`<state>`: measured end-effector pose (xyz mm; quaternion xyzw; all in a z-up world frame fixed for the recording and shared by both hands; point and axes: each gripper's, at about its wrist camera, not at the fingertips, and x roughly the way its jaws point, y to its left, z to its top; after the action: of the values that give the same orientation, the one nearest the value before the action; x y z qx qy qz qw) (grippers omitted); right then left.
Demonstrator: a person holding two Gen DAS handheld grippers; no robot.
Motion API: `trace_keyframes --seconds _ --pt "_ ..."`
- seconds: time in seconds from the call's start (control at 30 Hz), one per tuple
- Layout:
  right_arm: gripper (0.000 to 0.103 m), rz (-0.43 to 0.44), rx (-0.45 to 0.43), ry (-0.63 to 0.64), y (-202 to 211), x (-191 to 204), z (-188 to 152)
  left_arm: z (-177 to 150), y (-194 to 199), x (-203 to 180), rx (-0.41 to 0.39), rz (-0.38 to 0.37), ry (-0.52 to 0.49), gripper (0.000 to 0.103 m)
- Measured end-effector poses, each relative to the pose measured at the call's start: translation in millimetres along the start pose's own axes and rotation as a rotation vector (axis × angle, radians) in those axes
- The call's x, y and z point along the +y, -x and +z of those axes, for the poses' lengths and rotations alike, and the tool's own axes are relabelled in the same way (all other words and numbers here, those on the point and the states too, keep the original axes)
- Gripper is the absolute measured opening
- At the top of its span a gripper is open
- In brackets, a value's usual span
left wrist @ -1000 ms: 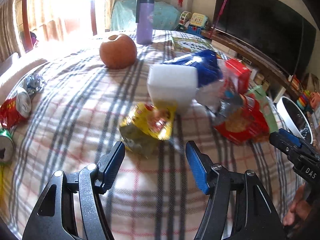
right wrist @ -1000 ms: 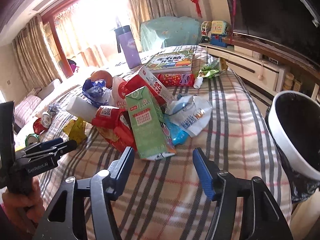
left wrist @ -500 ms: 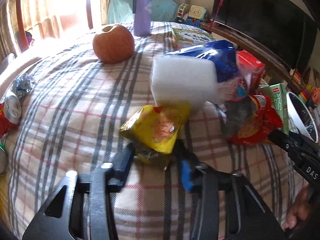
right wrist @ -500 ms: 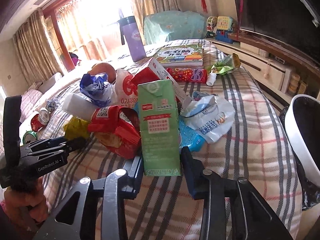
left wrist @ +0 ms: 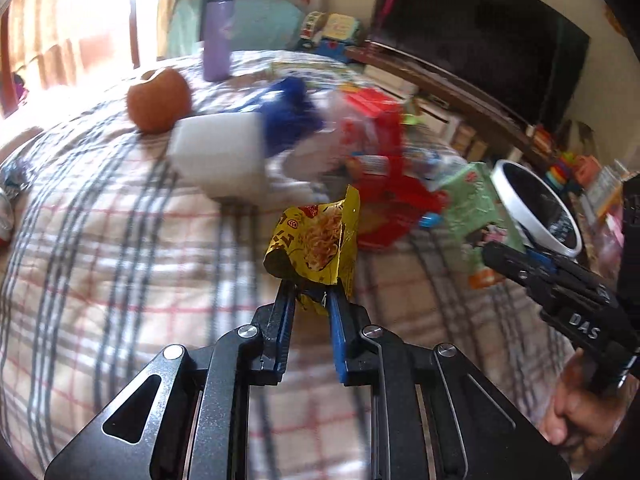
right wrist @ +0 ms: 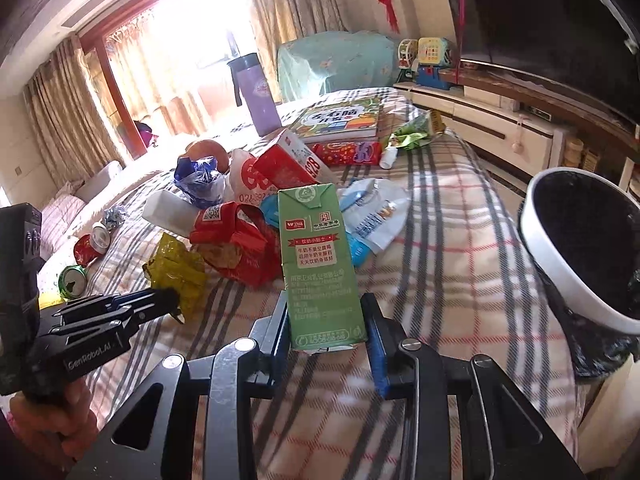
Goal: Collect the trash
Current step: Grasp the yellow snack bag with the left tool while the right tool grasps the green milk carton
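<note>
Yellow wrapper pinched in closing left tongs; right tongs clamp green carton

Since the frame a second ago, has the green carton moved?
Yes. The green carton lay tilted in the trash pile beside the red wrapper; now it stands upright, nearer the camera, between the right gripper pads, clear of that wrapper.

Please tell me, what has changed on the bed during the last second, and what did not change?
The left gripper moved in on the crumpled yellow noodle wrapper and is closing on it, lifting it off the checked bedspread. The right gripper clamped the green milk carton, which now stands upright between its pads. The orange fruit, purple bottle, red packets and white-rimmed bin stayed put.
</note>
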<state>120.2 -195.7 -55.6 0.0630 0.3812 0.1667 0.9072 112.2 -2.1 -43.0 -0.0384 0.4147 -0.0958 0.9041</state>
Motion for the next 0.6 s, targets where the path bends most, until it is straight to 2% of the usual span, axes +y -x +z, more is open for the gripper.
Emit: trace_keyframes --seconds 0.6 --pt "0.034 -0.076 -0.036 -0.088 38.8 -46.0 -12.5 16.1 -8.2 -93.2 0.001 -0.146 -0.152 0.015"
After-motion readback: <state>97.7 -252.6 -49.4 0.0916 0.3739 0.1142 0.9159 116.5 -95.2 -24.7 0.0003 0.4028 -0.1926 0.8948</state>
